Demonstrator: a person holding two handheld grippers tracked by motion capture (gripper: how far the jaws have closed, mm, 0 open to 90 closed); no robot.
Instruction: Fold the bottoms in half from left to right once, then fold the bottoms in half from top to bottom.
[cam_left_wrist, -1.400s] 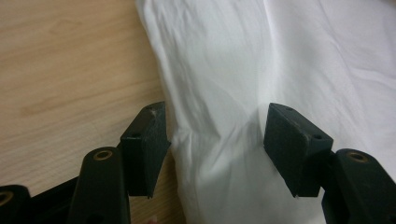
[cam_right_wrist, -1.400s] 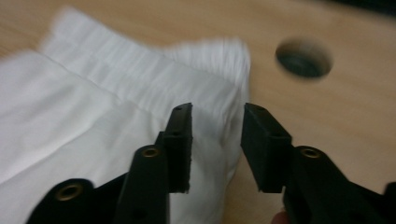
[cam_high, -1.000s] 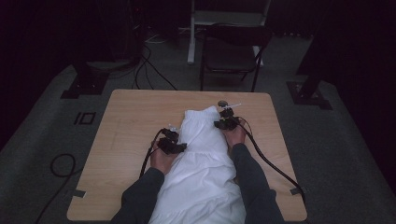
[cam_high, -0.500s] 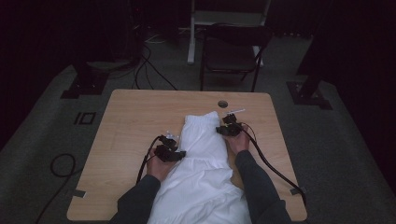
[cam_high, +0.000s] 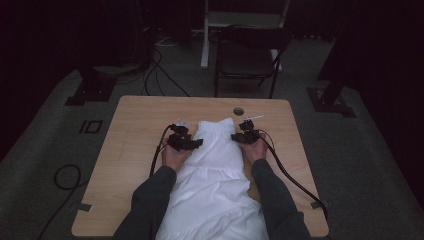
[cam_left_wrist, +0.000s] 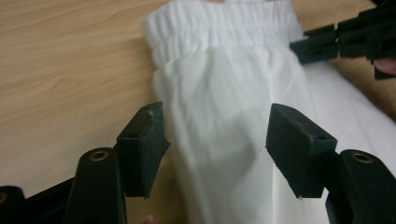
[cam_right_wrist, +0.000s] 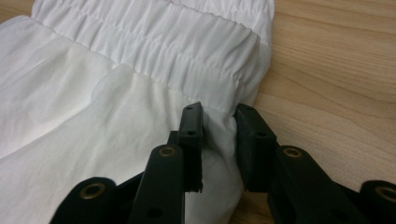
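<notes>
White garment (cam_high: 217, 170) lies flat on the wooden surface (cam_high: 135, 130), centre to lower centre of the high view, gathered elastic band (cam_right_wrist: 187, 42) at its far end. Left tool (cam_high: 196, 143) at the garment's left edge, just below the band; its jaws have just been opening and stand wide, cloth between them but pads (cam_left_wrist: 142, 147) clear of it. Right tool (cam_high: 235, 136) at the garment's right edge; jaws narrow, pinching a fold of cloth just under the band, lower centre of the right gripper view.
</notes>
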